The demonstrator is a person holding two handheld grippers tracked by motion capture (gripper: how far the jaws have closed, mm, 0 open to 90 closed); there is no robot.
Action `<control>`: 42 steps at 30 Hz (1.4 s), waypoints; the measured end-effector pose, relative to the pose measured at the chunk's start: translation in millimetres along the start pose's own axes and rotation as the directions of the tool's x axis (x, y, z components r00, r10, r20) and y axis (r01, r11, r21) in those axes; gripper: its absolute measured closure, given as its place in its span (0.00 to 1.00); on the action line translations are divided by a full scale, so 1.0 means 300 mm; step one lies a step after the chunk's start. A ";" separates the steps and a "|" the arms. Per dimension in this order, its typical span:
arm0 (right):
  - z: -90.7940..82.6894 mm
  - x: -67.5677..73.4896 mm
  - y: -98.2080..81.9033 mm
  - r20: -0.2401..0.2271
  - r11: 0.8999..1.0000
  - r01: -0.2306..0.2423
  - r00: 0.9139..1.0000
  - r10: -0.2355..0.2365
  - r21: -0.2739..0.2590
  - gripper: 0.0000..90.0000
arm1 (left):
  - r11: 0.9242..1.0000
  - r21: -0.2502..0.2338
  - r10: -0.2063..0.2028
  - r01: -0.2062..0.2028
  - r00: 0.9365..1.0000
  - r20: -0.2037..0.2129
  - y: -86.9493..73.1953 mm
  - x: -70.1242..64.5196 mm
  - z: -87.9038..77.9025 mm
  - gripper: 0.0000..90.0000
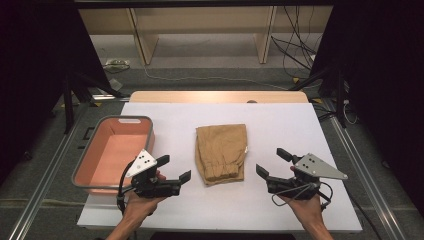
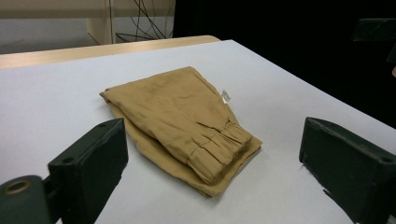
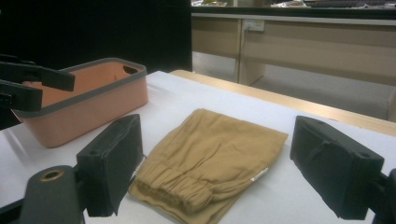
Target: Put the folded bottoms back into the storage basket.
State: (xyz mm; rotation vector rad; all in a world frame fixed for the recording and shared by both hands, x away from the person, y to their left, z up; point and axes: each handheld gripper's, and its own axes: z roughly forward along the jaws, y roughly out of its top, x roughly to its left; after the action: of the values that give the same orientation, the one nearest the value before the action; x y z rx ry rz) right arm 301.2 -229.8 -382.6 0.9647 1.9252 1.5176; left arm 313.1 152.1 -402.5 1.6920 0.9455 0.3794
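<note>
While folded trousers (image 1: 221, 152) lie flat; left gripper (image 1: 176, 169), right gripper (image 1: 270, 162) flank, apart.

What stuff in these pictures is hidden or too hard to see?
- Writing on the small white tag of the folded tan trousers: too small to read in every view.
- The trousers' underside and inner layers: hidden by the folds.
- The pink tub: its near end is covered by the left gripper in the high view, and that gripper blocks part of it in the right gripper view.
- The right gripper cable's end: hidden behind the hand.

Lab, black curtains (image 1: 30, 60), floor cables (image 1: 295, 50)
</note>
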 end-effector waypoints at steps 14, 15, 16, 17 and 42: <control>0.063 -0.021 0.008 0.002 0.997 0.042 0.999 -0.042 0.063 0.20 | 0.986 0.046 -0.161 0.161 0.987 -0.014 0.000 0.027 0.047 0.11; 0.070 -0.025 0.008 0.002 0.997 0.041 0.999 -0.041 0.070 0.20 | 0.985 0.056 -0.164 0.165 0.986 -0.017 0.000 0.027 0.052 0.11; 0.077 -0.029 0.008 0.000 0.996 0.041 0.999 -0.041 0.075 0.20 | 0.984 0.068 -0.165 0.166 0.986 -0.021 0.000 0.027 0.057 0.11; 0.084 -0.032 0.008 0.000 0.996 0.041 0.999 -0.042 0.083 0.20 | 0.982 0.076 -0.172 0.174 0.985 -0.028 -0.001 0.025 0.063 0.11; 0.265 -0.164 -0.011 0.013 0.977 -0.012 1.000 0.010 0.214 0.21 | 0.903 0.263 -0.327 0.341 0.940 -0.096 -0.037 0.048 0.187 0.12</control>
State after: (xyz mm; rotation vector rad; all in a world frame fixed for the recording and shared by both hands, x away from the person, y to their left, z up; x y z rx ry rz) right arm 390.7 -220.1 -407.8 1.0737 2.1105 1.3264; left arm 355.4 126.7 -435.1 1.7307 1.3521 0.0601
